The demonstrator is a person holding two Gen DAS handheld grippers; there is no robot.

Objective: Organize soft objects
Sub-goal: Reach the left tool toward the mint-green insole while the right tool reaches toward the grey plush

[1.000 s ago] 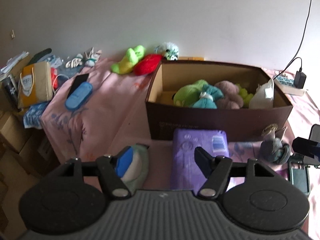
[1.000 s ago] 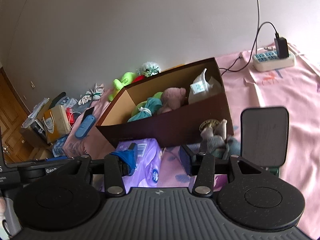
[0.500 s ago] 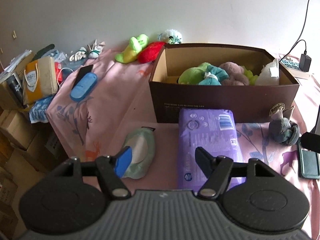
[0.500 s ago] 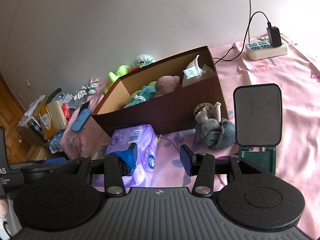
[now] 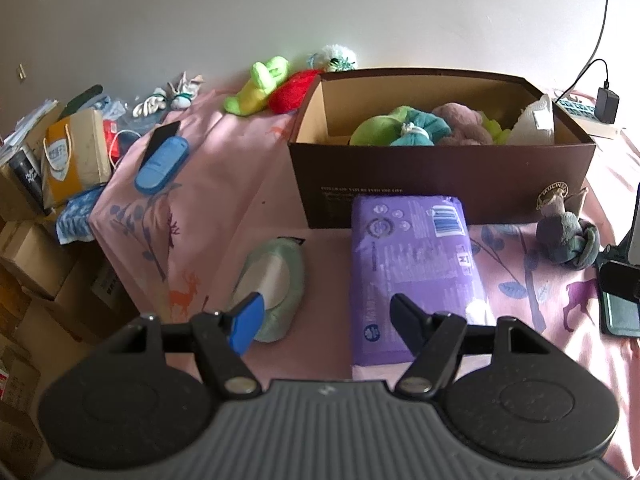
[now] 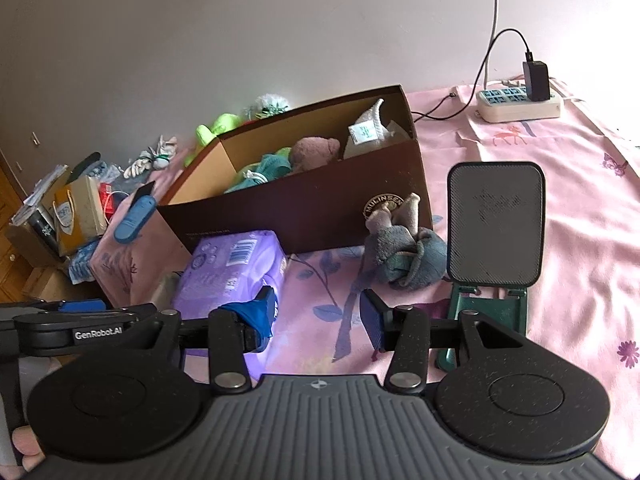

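Observation:
A brown cardboard box on the pink bedsheet holds several plush toys; it also shows in the right wrist view. A purple soft pack lies in front of it, with a pale green pouch to its left and a grey knotted plush to its right. My left gripper is open and empty above the pack's near end. My right gripper is open and empty, near the pack and the grey plush.
A green plush, a red plush and a white fluffy toy lie behind the box. A blue case lies at left. A phone stand and a power strip are at right. Floor clutter sits beyond the bed's left edge.
Both grippers have pulled back and risen from the box. The purple pack, green pouch and grey plush now show in full. Both stay open.

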